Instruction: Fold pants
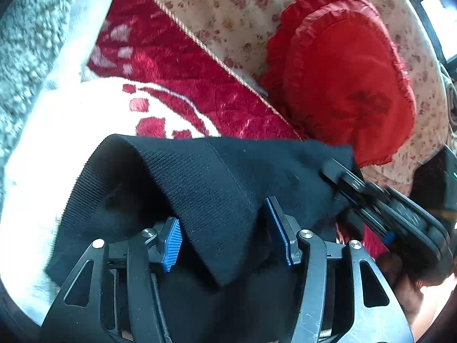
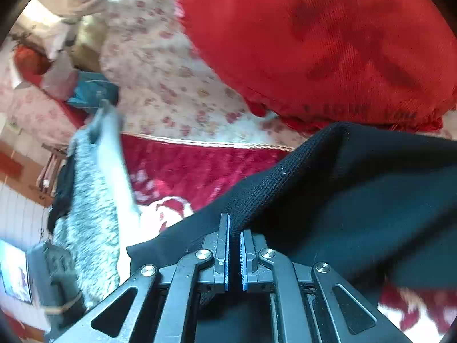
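Observation:
The black pants with a ribbed waistband are held up off the bed. In the left wrist view my left gripper is open, and a flap of the waistband hangs down between its blue pads without being pinched. To the right, my right gripper clamps the waistband's far corner. In the right wrist view the right gripper is shut, with a ridge of black pants nipped between its pads.
A red frilled heart cushion lies just beyond the pants on a floral sheet. Underneath is a red and white plush blanket. A grey fleecy garment lies at the left. A person's hand holds the right gripper.

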`<state>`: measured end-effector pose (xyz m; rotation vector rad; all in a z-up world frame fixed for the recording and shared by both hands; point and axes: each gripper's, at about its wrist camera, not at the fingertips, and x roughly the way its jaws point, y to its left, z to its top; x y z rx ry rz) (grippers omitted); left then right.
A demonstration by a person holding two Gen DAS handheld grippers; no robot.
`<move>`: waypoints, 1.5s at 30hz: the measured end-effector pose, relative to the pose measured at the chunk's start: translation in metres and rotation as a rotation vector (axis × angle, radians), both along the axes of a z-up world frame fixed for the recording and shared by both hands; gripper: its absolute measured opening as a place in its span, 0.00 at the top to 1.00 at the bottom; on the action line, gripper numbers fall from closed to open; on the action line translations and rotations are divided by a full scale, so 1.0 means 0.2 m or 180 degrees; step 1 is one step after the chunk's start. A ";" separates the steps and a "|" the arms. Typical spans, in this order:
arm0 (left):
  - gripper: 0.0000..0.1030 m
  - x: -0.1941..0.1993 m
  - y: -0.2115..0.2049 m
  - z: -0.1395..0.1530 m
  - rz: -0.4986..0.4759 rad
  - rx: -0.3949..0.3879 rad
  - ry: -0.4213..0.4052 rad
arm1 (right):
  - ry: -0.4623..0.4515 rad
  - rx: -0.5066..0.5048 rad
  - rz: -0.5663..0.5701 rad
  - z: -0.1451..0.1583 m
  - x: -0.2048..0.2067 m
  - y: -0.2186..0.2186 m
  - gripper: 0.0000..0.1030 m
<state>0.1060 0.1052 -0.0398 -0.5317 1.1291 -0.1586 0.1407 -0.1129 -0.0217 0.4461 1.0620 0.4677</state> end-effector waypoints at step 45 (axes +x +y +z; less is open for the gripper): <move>0.52 -0.36 -0.01 -0.01 -0.0172 0.1007 -0.0111 | -0.0253 -0.1311 0.0902 -0.12 -0.89 0.24 0.75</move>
